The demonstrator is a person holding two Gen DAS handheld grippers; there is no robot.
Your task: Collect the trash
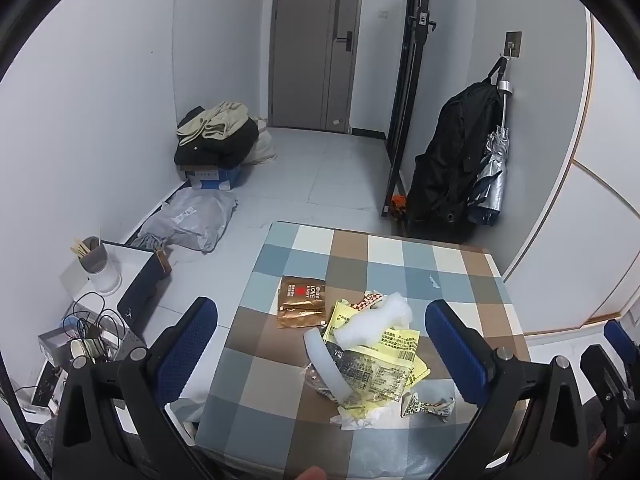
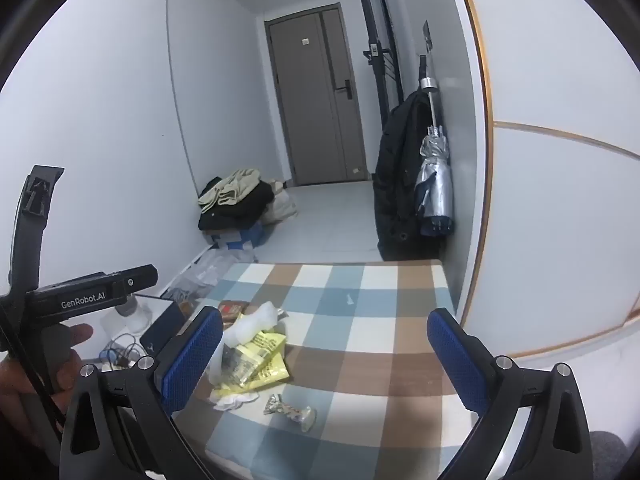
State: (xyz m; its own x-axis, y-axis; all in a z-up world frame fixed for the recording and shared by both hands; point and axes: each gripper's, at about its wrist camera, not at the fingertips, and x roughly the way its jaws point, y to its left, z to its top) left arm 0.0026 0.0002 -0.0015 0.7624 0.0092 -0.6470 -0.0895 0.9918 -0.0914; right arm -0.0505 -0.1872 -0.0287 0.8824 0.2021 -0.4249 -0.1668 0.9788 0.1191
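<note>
Over a checked tablecloth (image 1: 280,380), both handheld grippers hover with jaws spread wide and empty.

Wrappers lie heaped near the table's front edge: a yellow packet (image 1: 404,344) under white bubble wrap (image 1: 372,322), a brown sachet (image 1: 302,302) just beside them, and a twisted foil wrapper (image 2: 290,406) slightly apart. The left gripper (image 1: 320,354) frames the pile; the right gripper (image 2: 324,356) hangs beside it.

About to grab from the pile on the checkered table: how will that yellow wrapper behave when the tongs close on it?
The yellow wrapper looks like thin crinkled film, so probably floppy and very light. It lies under the white foam piece and over other scraps, so lifting it may drag or spill them. Glossy film could slip; pinching a crumpled fold seems safer.
</note>
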